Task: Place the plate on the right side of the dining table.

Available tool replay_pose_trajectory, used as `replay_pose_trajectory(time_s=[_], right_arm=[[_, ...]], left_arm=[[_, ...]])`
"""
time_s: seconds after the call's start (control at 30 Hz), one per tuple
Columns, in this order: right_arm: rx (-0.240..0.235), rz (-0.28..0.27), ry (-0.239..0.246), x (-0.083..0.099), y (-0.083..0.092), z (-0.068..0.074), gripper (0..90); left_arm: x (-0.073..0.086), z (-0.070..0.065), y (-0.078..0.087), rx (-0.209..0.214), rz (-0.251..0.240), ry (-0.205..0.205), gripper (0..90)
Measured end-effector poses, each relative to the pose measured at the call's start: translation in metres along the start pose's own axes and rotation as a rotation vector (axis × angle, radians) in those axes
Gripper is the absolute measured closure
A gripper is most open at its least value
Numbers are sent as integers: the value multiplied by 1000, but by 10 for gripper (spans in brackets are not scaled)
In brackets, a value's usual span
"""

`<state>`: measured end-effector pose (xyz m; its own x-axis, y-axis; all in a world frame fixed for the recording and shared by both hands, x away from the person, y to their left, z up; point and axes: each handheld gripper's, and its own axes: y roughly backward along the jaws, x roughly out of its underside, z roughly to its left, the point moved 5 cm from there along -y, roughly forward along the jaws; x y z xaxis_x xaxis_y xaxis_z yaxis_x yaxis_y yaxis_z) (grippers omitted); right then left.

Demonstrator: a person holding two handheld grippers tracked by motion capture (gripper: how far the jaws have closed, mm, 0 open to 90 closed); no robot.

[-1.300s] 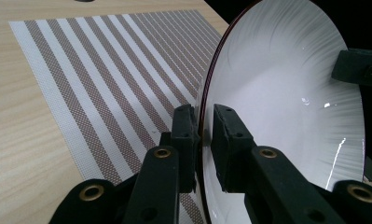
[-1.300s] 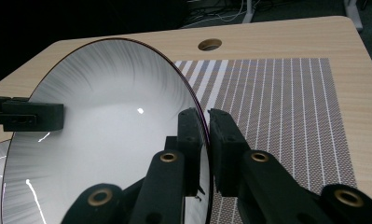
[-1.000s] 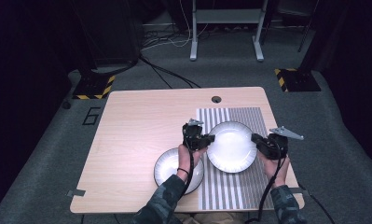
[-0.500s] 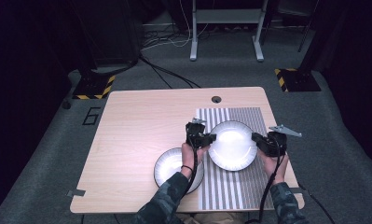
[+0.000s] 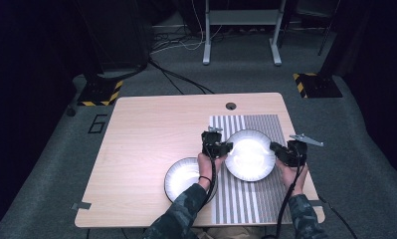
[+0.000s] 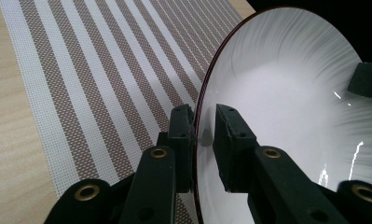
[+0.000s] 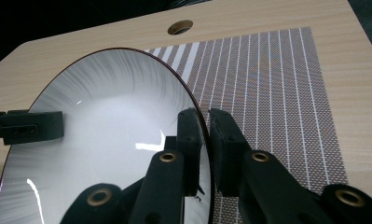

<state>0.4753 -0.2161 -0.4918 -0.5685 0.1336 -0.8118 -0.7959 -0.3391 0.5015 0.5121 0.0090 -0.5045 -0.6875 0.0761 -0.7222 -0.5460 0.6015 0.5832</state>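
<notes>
A white plate (image 5: 249,154) with a dark rim is held between both grippers, just above the striped placemat (image 5: 246,199). My left gripper (image 5: 226,148) is shut on the plate's left rim. In the left gripper view its jaws (image 6: 203,122) straddle the edge of the plate (image 6: 291,107). My right gripper (image 5: 274,148) is shut on the opposite rim. In the right gripper view its jaws (image 7: 206,122) pinch the edge of the plate (image 7: 109,121), and the left gripper's jaw (image 7: 34,126) shows across the plate. A second white plate (image 5: 183,177) lies on the table, left of the mat.
The light wooden table (image 5: 151,129) has a round cable hole (image 5: 230,106) near its far edge. The brown-and-white placemat (image 7: 277,93) covers its right part. Beyond the table are dark floor, cables and a metal stand (image 5: 241,20).
Both hands have carried the plate a little farther out over the placemat and slightly lower. Both grips on its rim are unchanged.
</notes>
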Motion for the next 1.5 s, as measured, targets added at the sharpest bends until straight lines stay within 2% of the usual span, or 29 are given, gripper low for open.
replay_pose_trajectory(time_s=[0.3,0.43,0.8,1.33,1.5], right_arm=[[-2,25,-24,5,-10,-5,829],[0,33,-33,7,-13,-7,829],[0,51,-67,13,-22,-13,826],[2,59,-79,15,-28,-16,833],[16,75,-86,16,-33,-17,833]], left_arm=[[2,4,-8,-26,36,2,761],[3,4,-11,-34,44,16,759],[3,7,-18,-56,78,8,759],[3,8,-24,-84,128,-3,741],[3,9,-26,-92,149,1,739]])
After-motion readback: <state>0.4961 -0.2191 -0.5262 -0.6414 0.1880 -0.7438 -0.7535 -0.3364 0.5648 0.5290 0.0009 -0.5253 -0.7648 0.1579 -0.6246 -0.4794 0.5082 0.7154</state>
